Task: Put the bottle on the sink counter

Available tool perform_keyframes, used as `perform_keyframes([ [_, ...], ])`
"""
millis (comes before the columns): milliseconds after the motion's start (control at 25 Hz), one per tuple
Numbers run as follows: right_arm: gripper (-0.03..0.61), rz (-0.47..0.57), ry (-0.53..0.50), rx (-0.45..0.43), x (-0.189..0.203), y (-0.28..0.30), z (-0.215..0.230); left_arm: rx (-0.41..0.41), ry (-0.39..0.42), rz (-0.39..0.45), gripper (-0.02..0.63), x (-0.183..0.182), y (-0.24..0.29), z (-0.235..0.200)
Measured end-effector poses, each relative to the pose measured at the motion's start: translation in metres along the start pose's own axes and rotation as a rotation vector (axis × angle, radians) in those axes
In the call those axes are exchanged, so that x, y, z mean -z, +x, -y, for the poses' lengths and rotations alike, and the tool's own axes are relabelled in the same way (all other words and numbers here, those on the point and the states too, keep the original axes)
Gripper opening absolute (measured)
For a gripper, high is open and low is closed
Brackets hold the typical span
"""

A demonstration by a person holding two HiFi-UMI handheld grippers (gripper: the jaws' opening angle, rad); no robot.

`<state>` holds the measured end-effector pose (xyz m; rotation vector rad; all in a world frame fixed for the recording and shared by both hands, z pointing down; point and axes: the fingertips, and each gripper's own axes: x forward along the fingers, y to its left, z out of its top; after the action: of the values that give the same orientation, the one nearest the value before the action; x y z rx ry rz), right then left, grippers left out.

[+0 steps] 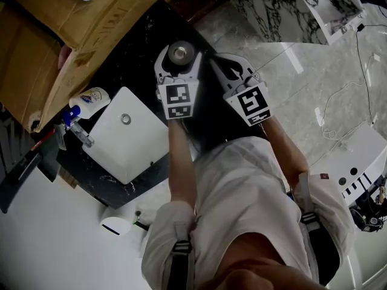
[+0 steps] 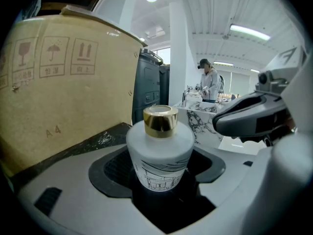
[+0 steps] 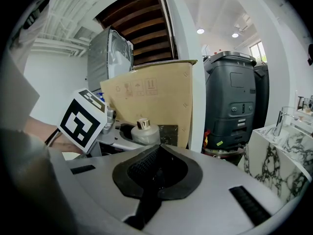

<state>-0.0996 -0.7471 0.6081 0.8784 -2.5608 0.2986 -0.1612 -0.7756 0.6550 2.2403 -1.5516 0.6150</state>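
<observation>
A black stone sink counter (image 1: 124, 59) is seen from above, with a white sink basin (image 1: 136, 156) set into it; every place below is given from that basin. Up and to the left of the basin, a large brown cardboard box (image 1: 72, 17) lies over the counter's edge. Just beside the basin's left corner lies a white spray bottle (image 1: 89, 99) with a blue top. Just past the basin's upper right corner, over the dark counter, the left gripper (image 1: 179, 58) has its jaws spread round a squat white bottle (image 1: 179, 53) with a gold cap, one dark pad against each side of it. The bottle stands upright; whether its base touches the counter cannot be told. Further right of the basin, side by side with the left gripper, the right gripper (image 1: 231, 65) holds nothing, its two dark pads pressed together. Far up and to the right of the basin, off the counter, stands a white block veined in black marble (image 1: 284, 5). Well to the right of the basin, thin cables (image 1: 338, 110) trail across a pale tiled floor (image 1: 302, 95).
</observation>
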Motion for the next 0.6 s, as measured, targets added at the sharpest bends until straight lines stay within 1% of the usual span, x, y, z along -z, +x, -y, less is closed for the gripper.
perform_keyframes([
  [160, -0.002, 0.004, -0.002, 0.006, -0.001, -0.003, -0.001, 0.012, 0.010, -0.007, 0.324, 0.001, 0.000, 0.003],
  [600, -0.002, 0.009, -0.010, 0.030, -0.001, -0.018, -0.008, -0.011, 0.001, -0.021, 0.324, 0.014, -0.016, -0.001],
])
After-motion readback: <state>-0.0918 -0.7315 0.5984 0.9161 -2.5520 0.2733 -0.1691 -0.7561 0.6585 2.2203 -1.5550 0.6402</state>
